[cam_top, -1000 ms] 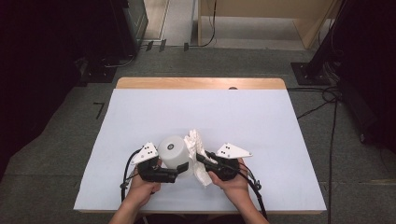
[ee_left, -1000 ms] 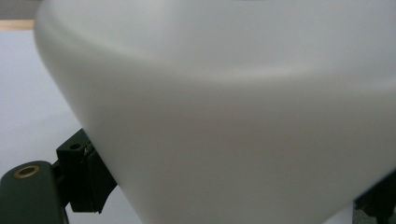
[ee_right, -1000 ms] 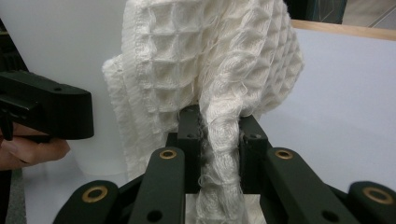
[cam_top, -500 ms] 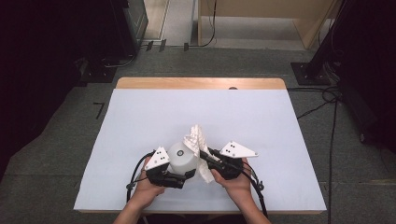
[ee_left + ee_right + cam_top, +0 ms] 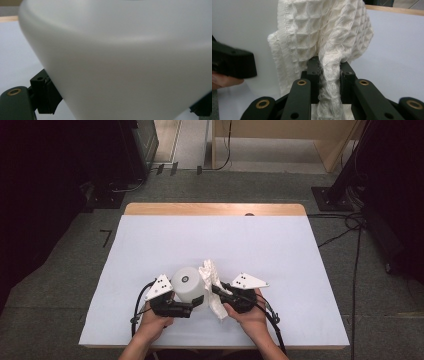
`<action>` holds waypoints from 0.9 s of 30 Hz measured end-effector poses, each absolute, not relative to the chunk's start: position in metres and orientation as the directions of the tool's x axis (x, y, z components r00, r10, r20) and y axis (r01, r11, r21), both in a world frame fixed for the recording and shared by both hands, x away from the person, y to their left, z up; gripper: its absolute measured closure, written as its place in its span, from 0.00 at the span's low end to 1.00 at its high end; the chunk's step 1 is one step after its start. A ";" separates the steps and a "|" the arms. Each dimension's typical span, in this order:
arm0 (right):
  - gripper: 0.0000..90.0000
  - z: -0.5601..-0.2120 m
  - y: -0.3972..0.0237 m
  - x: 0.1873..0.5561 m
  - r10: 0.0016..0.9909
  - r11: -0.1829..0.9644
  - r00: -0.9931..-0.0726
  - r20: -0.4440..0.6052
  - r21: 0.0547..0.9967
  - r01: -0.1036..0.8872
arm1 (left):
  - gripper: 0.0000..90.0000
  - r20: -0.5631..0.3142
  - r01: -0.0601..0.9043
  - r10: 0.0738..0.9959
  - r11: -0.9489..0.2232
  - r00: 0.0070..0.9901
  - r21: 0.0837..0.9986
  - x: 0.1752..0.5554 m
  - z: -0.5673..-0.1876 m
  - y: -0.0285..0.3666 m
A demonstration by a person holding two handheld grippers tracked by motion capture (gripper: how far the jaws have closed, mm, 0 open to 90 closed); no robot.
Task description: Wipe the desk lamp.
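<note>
Near the bench [image 5: 150, 240] front edge, keep left gripper [image 5: 192, 301] clamped on the upturned cup [image 5: 188, 284] and right gripper [image 5: 216, 290] pinching the cloth [image 5: 212, 285], pressing cloth flat against cup wall, probably to wipe.

The cup [image 5: 188, 285] is plain matte white. The cloth [image 5: 322, 37] is white with a waffle-weave grid. The worktop [image 5: 150, 245] is pale lavender-white, edged in light wood. Both grippers' fingers [image 5: 312, 72] are black.

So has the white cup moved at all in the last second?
Yes. The white cup, clamped in the left gripper, has come slightly toward the table's near edge and sits closer against the waffle cloth.
</note>
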State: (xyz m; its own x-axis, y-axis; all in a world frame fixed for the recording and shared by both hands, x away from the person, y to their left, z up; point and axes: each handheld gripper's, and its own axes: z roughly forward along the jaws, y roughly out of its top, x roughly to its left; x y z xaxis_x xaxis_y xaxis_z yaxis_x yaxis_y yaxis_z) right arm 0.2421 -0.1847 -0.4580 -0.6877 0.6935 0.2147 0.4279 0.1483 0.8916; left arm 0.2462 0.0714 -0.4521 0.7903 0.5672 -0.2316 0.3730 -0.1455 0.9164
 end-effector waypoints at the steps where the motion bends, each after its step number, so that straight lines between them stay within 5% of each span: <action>1: 0.84 -0.458 -0.185 0.242 0.694 0.148 -0.687 0.215 0.891 0.429 | 0.09 -0.232 0.372 0.570 -0.143 0.789 0.917 0.247 -0.452 0.072; 21: 0.85 -0.444 -0.205 0.243 0.740 0.059 -0.630 0.235 0.910 0.409 | 0.09 0.056 0.293 0.674 -0.393 0.736 0.872 0.247 -0.478 0.058; 27: 0.85 -0.444 -0.202 0.243 0.733 0.064 -0.639 0.234 0.911 0.407 | 0.09 0.048 0.296 0.690 -0.371 0.722 0.880 0.245 -0.481 0.060</action>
State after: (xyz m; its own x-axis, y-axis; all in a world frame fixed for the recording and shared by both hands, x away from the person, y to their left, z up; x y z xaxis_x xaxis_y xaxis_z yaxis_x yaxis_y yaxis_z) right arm 0.2428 -0.2021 -0.4436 -0.6390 0.7329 0.2336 0.4067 0.0641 0.9113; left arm 0.2452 0.0598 -0.4807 0.7220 0.6903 0.0477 0.2962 -0.3706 0.8803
